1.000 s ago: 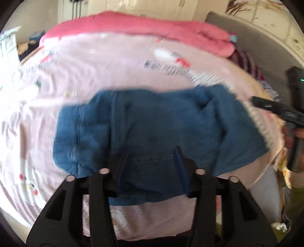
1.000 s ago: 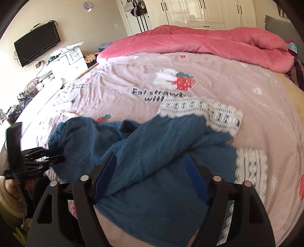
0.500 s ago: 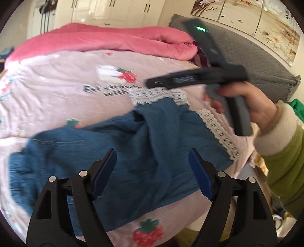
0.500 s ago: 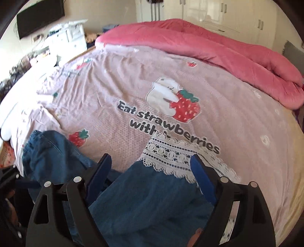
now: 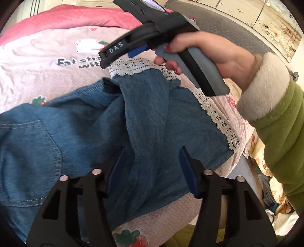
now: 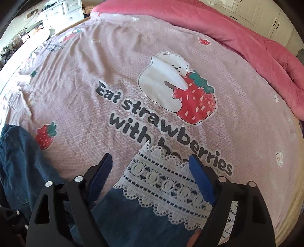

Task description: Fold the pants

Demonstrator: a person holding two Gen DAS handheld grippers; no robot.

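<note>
Blue denim pants (image 5: 152, 114) with white lace hems lie crumpled on the pink bed sheet (image 6: 95, 66). My left gripper (image 5: 152, 152) hangs just above the middle of the denim. Its jaws are closing with a fold of cloth between them, and the pads are not pressing. A back pocket (image 5: 28, 142) shows at the left. My right gripper (image 6: 150, 159) points down at the far leg's lace hem (image 6: 161, 180). Its jaws are closing with the hem between them, untouched. In the left wrist view, a hand (image 5: 209, 51) in a green sleeve holds that gripper over the hem.
A rolled pink duvet (image 6: 256, 43) lies along the back of the bed. A grey headboard (image 5: 228, 28) stands at the right. The bed's near edge (image 5: 237, 161) runs just right of the pants. A white dresser (image 6: 57, 13) stands beyond the bed's far left.
The right gripper swept across the pants and came down over the lace hem. The left gripper moved toward the legs and lower. Both pairs of jaws widened, then narrowed.
</note>
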